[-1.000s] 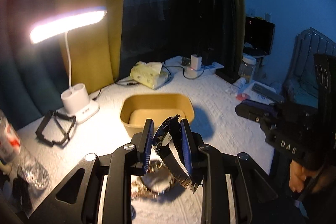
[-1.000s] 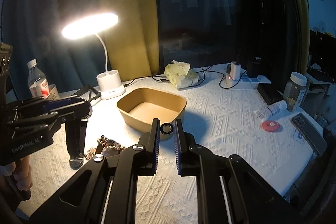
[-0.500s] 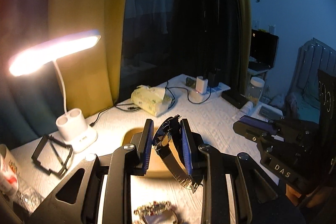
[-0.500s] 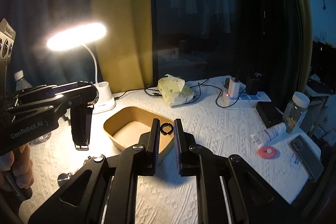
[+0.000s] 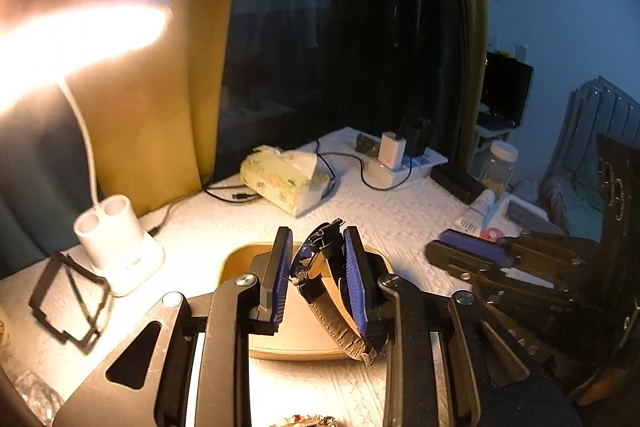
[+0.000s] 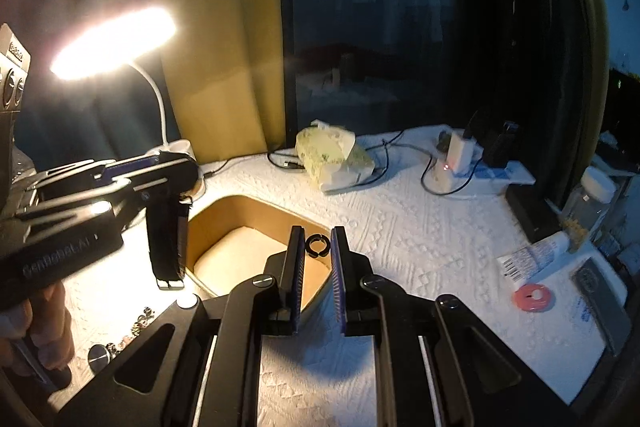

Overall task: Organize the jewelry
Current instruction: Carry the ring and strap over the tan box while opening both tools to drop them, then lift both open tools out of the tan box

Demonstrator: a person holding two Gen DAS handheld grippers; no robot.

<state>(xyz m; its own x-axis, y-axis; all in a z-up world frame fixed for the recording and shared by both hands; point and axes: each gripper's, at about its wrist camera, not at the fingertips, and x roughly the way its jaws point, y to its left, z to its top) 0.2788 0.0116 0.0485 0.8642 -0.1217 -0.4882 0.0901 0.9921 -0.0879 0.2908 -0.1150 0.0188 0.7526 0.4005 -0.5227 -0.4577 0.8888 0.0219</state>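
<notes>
My left gripper is shut on a wristwatch with a dark leather strap, which hangs over the tan oval tray. In the right wrist view the watch strap dangles from the left gripper at the tray's left rim. My right gripper is shut on a small black ring and holds it above the tray's near right side. More jewelry lies on the cloth at the lower left.
A lit white desk lamp stands left of the tray, with a black frame beside it. A tissue pack, cables and chargers lie behind. A tube, pink disc and phone lie right.
Both grippers have moved forward toward the tray, each keeping its hold. The watch now hangs over the tray and the jewelry pile has dropped out below the left view.
</notes>
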